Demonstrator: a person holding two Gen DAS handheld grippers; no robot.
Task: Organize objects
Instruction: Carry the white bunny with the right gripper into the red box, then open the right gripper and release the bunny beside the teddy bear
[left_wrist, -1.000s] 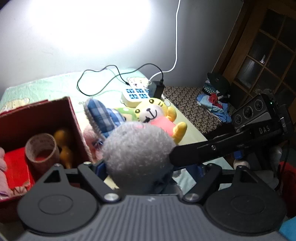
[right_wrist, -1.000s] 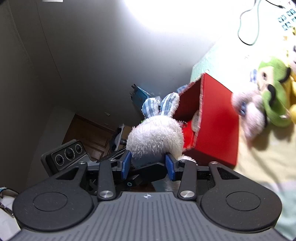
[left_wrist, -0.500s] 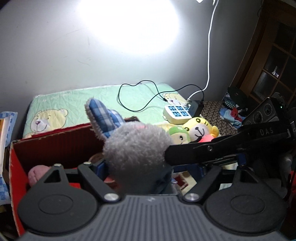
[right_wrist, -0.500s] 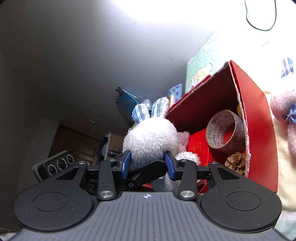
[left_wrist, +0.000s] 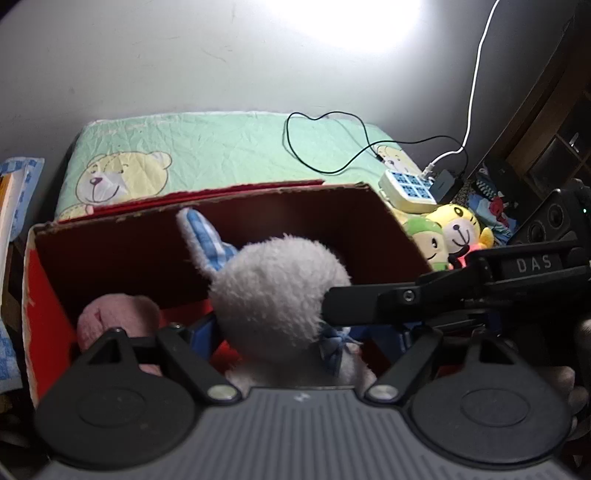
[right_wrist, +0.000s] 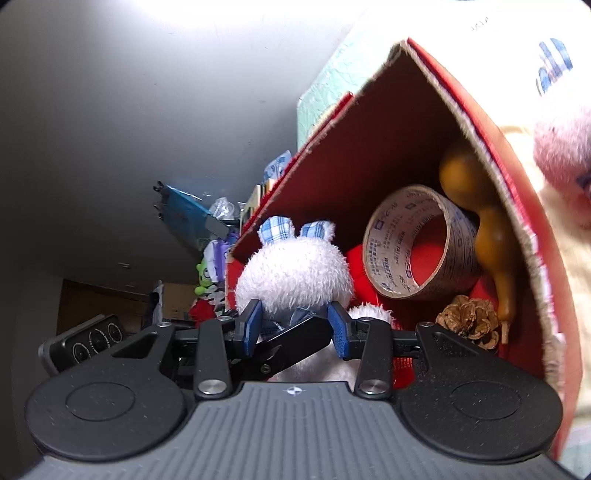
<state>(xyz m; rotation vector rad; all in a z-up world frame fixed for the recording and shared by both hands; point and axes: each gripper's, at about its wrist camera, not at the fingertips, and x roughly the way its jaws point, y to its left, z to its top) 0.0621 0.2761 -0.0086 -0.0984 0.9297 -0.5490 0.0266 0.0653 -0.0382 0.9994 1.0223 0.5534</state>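
A: Largest first: the box (left_wrist: 40, 295), red, open-topped. Where is the bunny (right_wrist: 293, 275)?

B: I hold it over the box mouth, above tape (right_wrist: 417, 247), gourd (right_wrist: 476, 225) and pinecone (right_wrist: 467, 319).

A: Jaws?

B: The right gripper (right_wrist: 295, 330) pinches its neck. The left gripper (left_wrist: 306, 334) also flanks it; whether that one squeezes, I cannot tell.

A: Handling?

B: Probably light, soft, compressible; I judge the neck the firmest hold.

Grey wall (left_wrist: 155, 55) with a bright light glare (left_wrist: 354, 22); dark wooden cabinet (left_wrist: 546, 122) at right; teddy-print green mat (left_wrist: 221, 147)
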